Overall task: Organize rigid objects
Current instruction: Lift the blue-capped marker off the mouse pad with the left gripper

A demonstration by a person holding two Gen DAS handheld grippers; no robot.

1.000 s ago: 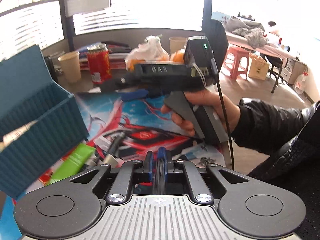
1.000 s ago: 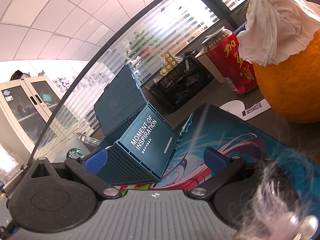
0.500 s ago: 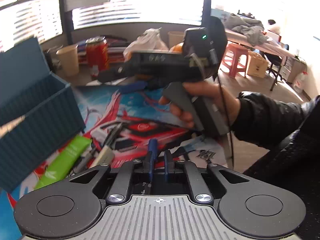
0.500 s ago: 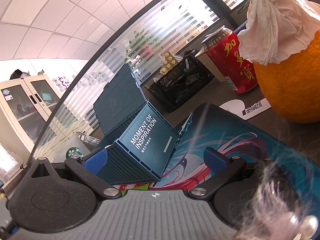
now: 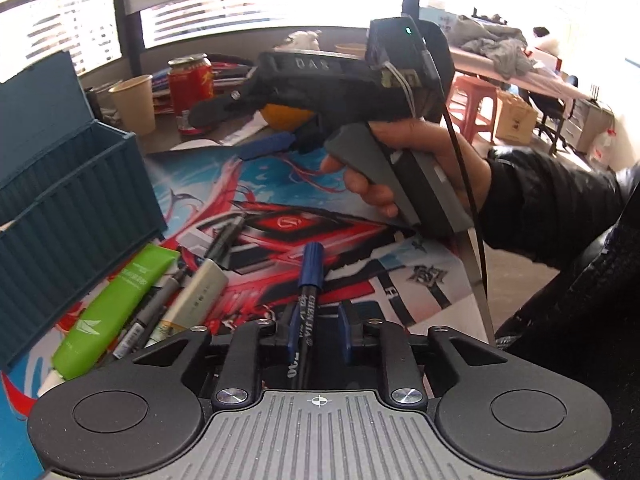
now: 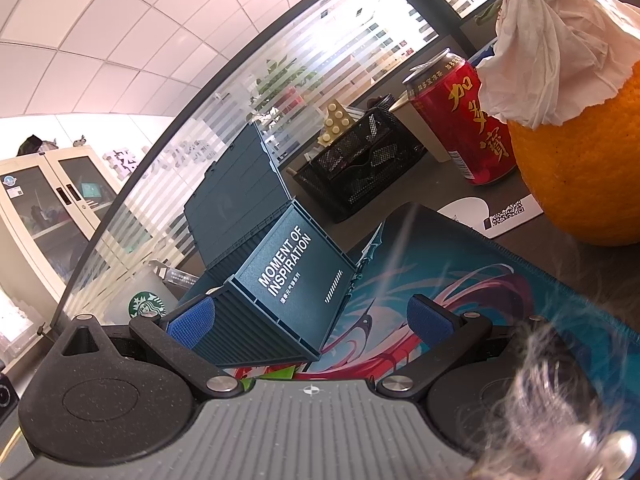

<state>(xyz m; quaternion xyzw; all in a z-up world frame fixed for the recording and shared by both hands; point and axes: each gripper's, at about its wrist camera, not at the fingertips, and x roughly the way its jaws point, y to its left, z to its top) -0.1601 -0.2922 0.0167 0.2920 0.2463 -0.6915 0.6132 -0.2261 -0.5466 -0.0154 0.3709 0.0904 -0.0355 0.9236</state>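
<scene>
My left gripper [image 5: 319, 326] is open a little, its blue pads either side of a dark blue marker pen [image 5: 309, 276] that lies on the printed desk mat [image 5: 360, 248] between the jaws. A green tube [image 5: 116, 304], a white stick [image 5: 196, 296] and dark pens [image 5: 224, 236] lie to its left beside the open teal storage box [image 5: 72, 200]. My right gripper [image 6: 310, 318] is open and empty, held above the mat and pointing at the same teal box [image 6: 296, 276]; it also shows in the left wrist view [image 5: 256, 120].
A red drink can [image 5: 190, 88], a paper cup [image 5: 134, 102] and an orange [image 5: 284, 114] stand at the mat's far edge. The right wrist view shows the can [image 6: 464, 120], the orange [image 6: 580, 176] topped with crumpled paper, and a black mesh basket [image 6: 360, 172].
My left gripper has lowered toward the mat and opened slightly; the blue marker now lies between its pads. The right gripper has stayed still.
</scene>
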